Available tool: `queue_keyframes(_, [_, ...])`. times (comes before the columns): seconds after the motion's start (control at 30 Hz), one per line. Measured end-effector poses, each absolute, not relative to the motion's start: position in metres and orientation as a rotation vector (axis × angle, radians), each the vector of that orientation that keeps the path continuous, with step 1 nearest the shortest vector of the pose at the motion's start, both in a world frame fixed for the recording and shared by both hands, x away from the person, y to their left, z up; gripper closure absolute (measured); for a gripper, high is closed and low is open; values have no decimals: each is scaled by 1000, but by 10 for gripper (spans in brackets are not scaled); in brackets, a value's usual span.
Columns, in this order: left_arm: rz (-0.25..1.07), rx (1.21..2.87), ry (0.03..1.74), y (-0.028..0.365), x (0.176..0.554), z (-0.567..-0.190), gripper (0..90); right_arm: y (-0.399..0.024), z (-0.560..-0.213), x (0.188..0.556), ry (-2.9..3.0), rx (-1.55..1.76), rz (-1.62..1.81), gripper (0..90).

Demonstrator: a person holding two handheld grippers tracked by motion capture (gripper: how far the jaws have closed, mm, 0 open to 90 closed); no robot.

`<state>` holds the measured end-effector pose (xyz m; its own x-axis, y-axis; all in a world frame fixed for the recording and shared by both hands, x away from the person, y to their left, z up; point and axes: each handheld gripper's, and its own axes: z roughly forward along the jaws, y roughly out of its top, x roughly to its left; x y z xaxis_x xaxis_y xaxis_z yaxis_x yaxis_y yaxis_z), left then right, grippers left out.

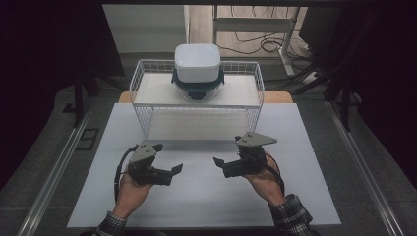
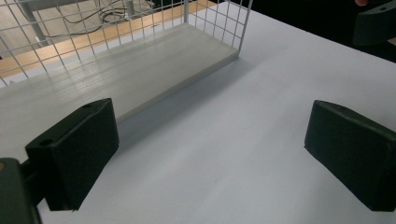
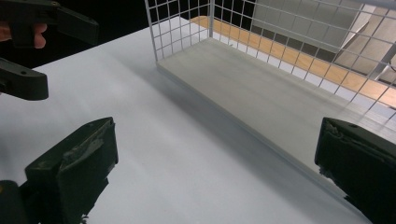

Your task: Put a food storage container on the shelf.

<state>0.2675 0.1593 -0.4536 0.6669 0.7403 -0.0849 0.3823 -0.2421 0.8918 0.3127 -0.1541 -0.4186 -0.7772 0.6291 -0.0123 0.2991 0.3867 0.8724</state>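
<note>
Both forearms enter from the near edge of the white table (image 1: 206,196), in checked sleeves, palms turned inward, each hand wrapped around a gripper. All positions below are given relative to the wire rack (image 1: 142,83).

The left gripper (image 1: 177,168) is held low over the table, in front of the rack's left front corner, pointing toward the centre line. Its jaws stand wide apart and grasp nothing; in the left gripper view, bare table surface lies between them (image 2: 210,158), and the rack's lower shelf (image 2: 140,65) runs just beyond the left jaw.

The right gripper (image 1: 218,162) mirrors it, held in front of the rack's right front corner and pointing inward. Its jaws are likewise spread wide and unloaded (image 3: 215,172); whether they touch the table cannot be told. In the right gripper view the rack's lower shelf (image 3: 261,88) lies ahead and right. The two grippers face each other, near but apart.

The rack stands at the far half of the table. On its upper shelf, at the centre, sits a container (image 1: 197,73): a white rounded-square body on a dark blue base with side latches. It is well apart from both grippers.

No legible writing or brand mark is visible on any item.
</note>
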Motion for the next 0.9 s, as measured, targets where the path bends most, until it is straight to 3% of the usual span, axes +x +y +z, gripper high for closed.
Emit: queue_keyframes(0.9, [425, 1856, 925, 164, 252, -475, 27, -178, -437, 300, 2291, 847, 1333, 0])
